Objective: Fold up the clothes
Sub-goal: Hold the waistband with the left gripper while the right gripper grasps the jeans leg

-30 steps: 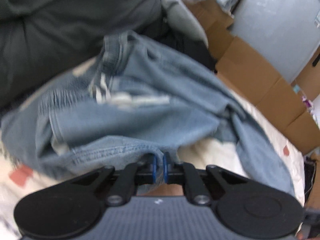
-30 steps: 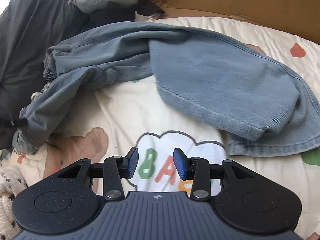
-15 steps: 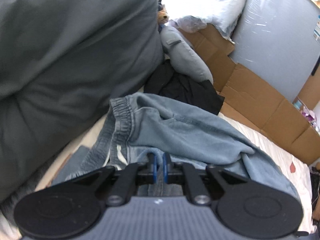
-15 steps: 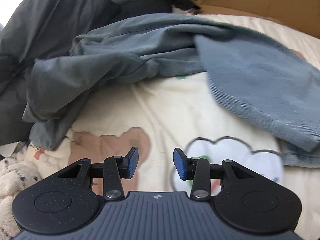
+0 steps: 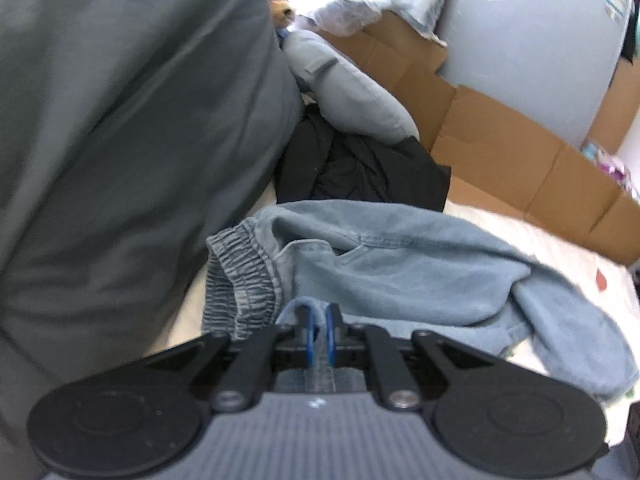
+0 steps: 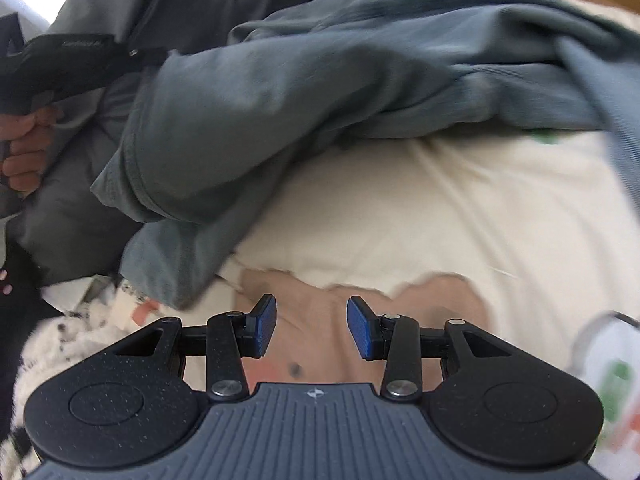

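Light blue denim trousers [image 5: 400, 272] with an elastic waistband [image 5: 240, 280] lie crumpled on a cream printed sheet [image 5: 580, 248]. My left gripper [image 5: 318, 330] is shut on a fold of the denim just below the waistband, and a strip of fabric runs back between its blue pads. In the right wrist view the same trousers [image 6: 320, 92] drape across the upper half, one hem [image 6: 160, 200] hanging at the left. My right gripper [image 6: 311, 326] is open over the sheet [image 6: 400, 216], below the hem, with nothing between its fingers.
A big dark grey cushion [image 5: 120, 120] fills the left. A black garment [image 5: 360, 168] and a grey pillow [image 5: 352, 84] lie beyond the trousers, with cardboard boxes [image 5: 500, 148] behind. A hand [image 6: 24, 148] holds the other black gripper at the right view's left edge.
My left gripper has carried the denim toward the grey cushion and rolled, so the waistband now sits close ahead. My right gripper has swung left across the sheet toward the hanging hem.
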